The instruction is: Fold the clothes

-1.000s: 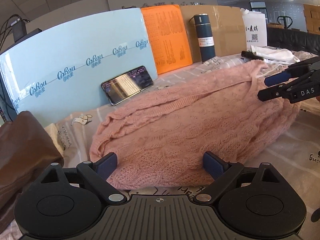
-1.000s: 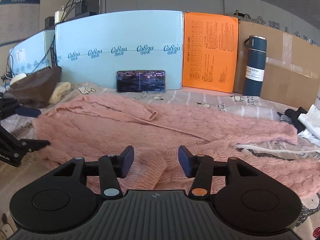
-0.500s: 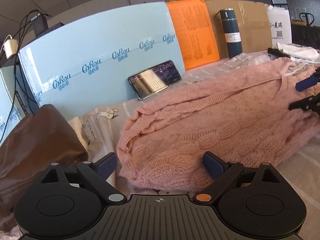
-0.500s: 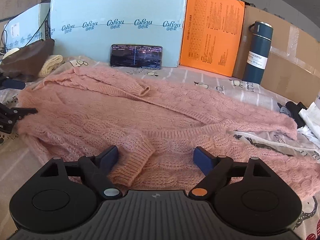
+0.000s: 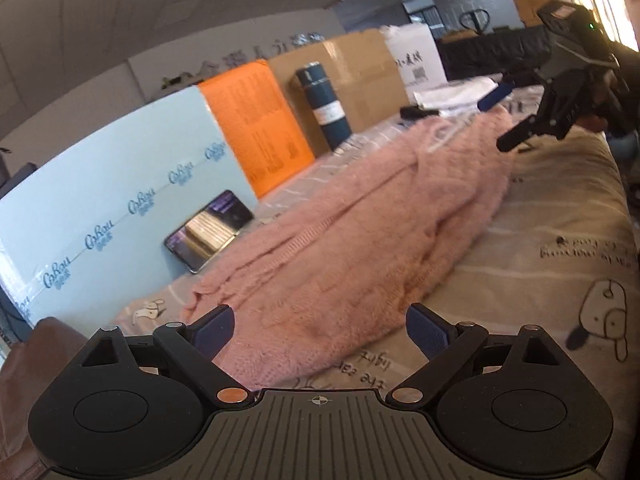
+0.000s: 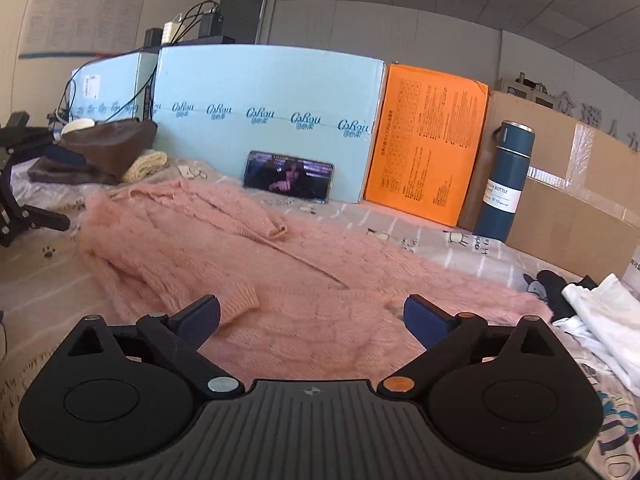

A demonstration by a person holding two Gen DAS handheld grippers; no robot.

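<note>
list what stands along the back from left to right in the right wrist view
brown bag → light blue board with phone propped against it → orange board → dark blue bottle → cardboard box

I have my left gripper (image 5: 320,330) tilted downward, its 2 jaws spread wide and gripping nothing. My right gripper (image 6: 312,318) also angles down, jaws opening, with nothing pressed between the blue pads (image 6: 424,320).

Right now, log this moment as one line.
task: fold clothes | pink sweater: lying on bed, ungripped | left gripper: open | right gripper: jaws opening, pads off the knit
</note>
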